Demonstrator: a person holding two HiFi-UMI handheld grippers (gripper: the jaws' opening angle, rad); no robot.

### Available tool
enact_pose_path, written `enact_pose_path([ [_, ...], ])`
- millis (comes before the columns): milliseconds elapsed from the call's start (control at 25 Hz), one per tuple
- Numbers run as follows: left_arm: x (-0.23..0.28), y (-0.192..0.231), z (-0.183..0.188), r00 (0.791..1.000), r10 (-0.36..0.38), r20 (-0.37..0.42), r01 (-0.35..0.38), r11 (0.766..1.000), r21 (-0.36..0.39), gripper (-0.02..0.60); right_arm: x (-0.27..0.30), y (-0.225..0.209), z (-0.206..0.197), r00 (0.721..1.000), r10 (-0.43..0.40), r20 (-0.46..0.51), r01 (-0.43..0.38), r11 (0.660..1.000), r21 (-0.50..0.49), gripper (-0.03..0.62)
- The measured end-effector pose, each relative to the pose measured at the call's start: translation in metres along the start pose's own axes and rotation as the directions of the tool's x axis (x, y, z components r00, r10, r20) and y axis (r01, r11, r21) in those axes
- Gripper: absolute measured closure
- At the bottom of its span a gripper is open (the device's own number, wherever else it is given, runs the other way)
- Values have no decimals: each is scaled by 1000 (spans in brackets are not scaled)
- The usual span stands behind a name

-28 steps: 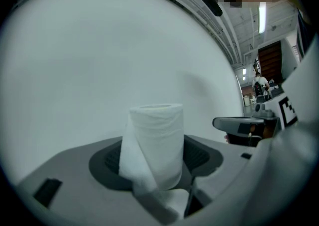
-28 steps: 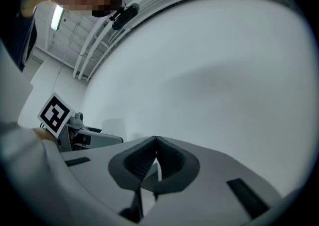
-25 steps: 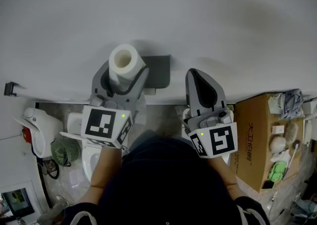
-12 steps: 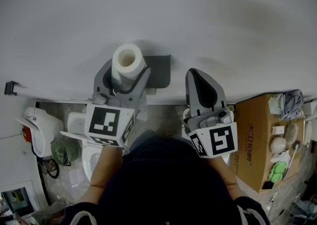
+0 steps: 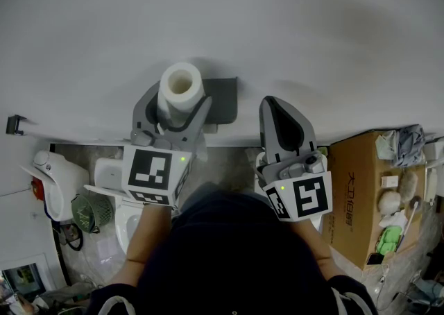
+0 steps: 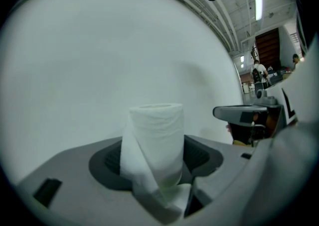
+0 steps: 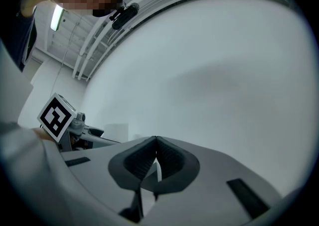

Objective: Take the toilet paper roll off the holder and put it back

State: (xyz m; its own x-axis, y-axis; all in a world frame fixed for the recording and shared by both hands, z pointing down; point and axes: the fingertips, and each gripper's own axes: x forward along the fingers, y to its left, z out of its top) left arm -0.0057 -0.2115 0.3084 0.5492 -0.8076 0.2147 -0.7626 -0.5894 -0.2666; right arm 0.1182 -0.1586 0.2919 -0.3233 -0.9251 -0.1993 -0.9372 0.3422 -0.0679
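Upper centre-left, head view: one white toilet paper roll (image 5: 180, 91) upright in the grey left gripper (image 5: 172, 103), just left of one dark grey wall holder (image 5: 223, 98); one grey right gripper (image 5: 274, 107) centre-right; one brown cardboard box (image 5: 354, 189) far right | left gripper view: jaws pressing that roll's sides | right gripper view: jaws closed together, nothing between.

Pretty bare spot tbh: a big plain white wall (image 5: 277, 22) with a little dark bracket (image 5: 12, 124) on it, speckled grey floor (image 5: 232, 161) below, an open cardboard box (image 5: 350, 189) of odds and ends at the right, a small green fan (image 5: 84, 213) at the left, strip light (image 6: 257, 2) overhead.
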Motion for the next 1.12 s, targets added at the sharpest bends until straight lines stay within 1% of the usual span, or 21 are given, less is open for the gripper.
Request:
enact_pose_path([
  [160,1,-2,-1,1000,-4,-19,4,1000,7,285,0,-1,1,1000,-1,1,1,1000,0,578],
  [360,4,-2,2,1000,-6,-6,6,999,35,284,1,-1,0,1000,-2,-2,2,1000,1,578],
  [960,6,-5,0,999,-2,-36,5,998,64,284,0,-3,-1,1000,-5,-2,5,1000,4,578],
  [1120,6,-4,-1,999,1,-41,2,998,63,284,0,-3,-1,1000,-5,-2,5,1000,5,577],
])
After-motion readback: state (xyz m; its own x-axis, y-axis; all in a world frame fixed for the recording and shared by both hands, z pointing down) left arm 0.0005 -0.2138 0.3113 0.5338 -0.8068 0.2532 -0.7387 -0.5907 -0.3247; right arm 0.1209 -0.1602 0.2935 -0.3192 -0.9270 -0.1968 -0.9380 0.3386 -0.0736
